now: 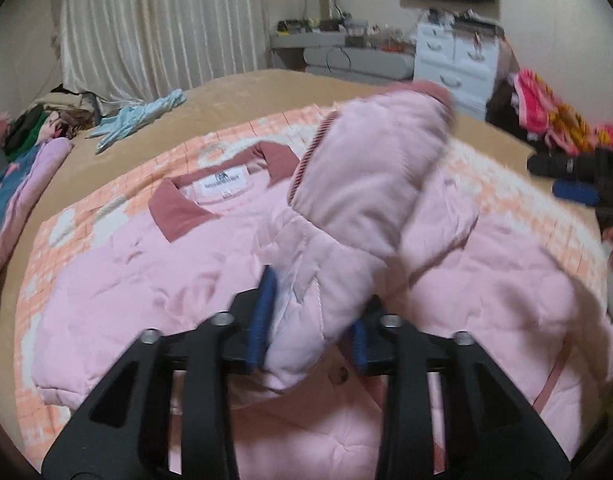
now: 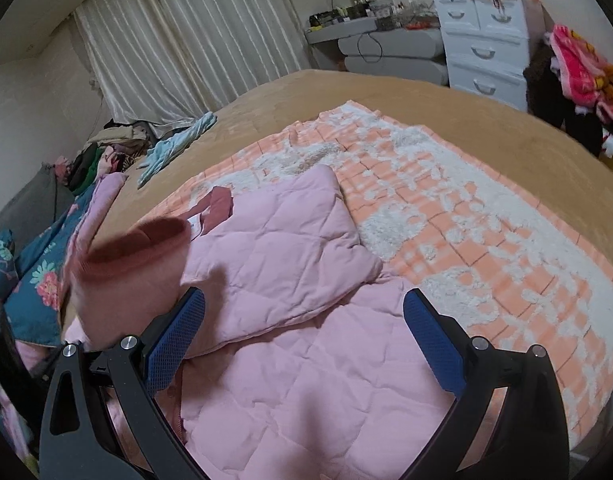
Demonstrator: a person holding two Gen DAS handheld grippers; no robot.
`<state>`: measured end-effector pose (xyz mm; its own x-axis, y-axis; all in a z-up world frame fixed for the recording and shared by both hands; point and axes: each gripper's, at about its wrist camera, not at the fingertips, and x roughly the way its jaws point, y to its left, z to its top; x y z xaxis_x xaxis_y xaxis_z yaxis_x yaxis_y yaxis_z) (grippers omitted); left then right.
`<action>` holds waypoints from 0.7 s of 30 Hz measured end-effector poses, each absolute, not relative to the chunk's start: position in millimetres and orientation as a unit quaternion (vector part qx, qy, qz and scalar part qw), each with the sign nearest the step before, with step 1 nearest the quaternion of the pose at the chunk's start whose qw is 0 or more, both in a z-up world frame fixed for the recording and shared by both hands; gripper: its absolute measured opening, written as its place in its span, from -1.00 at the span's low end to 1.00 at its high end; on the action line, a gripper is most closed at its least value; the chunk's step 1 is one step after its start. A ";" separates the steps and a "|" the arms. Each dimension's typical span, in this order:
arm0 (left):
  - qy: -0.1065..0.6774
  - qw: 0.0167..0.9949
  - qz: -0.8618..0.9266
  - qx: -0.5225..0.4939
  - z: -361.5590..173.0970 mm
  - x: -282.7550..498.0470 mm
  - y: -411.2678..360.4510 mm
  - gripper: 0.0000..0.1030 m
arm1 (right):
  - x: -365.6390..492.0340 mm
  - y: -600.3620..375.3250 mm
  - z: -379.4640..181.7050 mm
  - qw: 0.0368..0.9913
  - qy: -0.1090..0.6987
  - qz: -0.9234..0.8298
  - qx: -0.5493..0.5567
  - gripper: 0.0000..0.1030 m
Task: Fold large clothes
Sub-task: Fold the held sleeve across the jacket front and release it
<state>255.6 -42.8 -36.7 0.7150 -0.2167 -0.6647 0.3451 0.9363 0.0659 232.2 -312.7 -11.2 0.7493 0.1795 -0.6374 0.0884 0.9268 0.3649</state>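
Observation:
A pink quilted jacket (image 1: 154, 272) with a dark rose collar (image 1: 178, 216) lies spread on an orange and white blanket (image 1: 118, 196) on the bed. My left gripper (image 1: 310, 316) is shut on a sleeve (image 1: 366, 184) of the jacket and holds it lifted over the jacket body. In the right wrist view the jacket (image 2: 290, 368) lies below my right gripper (image 2: 302, 332), which is open and empty just above it. The lifted sleeve's rose cuff (image 2: 138, 244) shows blurred at the left. My right gripper also shows at the right edge of the left wrist view (image 1: 574, 176).
The tan bedspread (image 2: 386, 96) reaches to the far edge. A light blue garment (image 2: 174, 148) and a pile of clothes (image 2: 110, 148) lie at the far left. Floral bedding (image 2: 30, 280) lies left. A white drawer unit (image 2: 482, 48) and colourful clothes (image 2: 582, 64) stand behind.

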 end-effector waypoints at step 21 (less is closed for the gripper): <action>0.386 0.912 -0.142 -0.002 8.9 255.3 27.7 0.82 | 238.0 -268.8 -24.5 0.895 0.406 0.074 0.172 0.92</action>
